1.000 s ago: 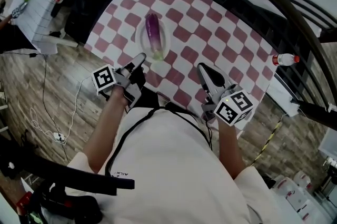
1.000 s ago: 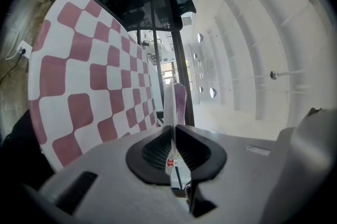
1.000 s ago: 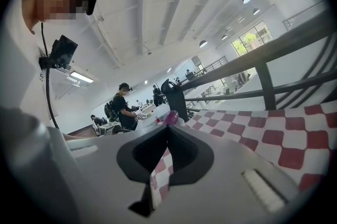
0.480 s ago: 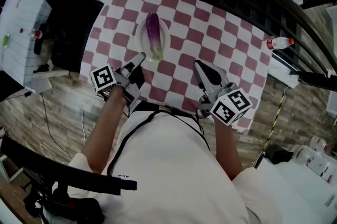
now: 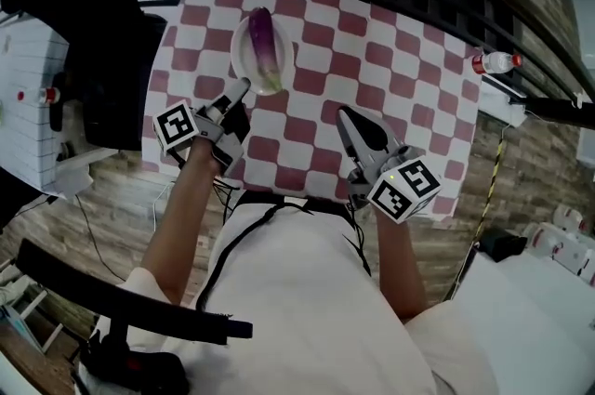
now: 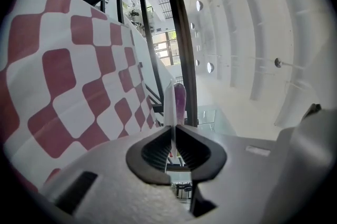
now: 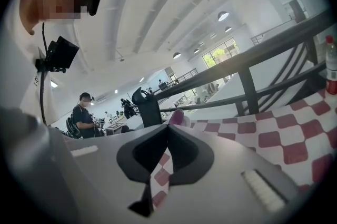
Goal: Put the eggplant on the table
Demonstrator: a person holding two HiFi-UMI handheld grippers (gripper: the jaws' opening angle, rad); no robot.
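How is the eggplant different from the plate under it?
The eggplant is purple with a green end; the plate is white. The eggplant is long and thin; the plate is round. The eggplant lies on top; the plate sits beneath it on the checked cloth. Both are just ahead of the left tongs, untouched.

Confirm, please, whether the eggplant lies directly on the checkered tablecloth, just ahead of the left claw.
Not quite. The head view shows the eggplant lying on a white plate, which rests on the checkered tablecloth. The rest holds: it is just ahead of the left claw.
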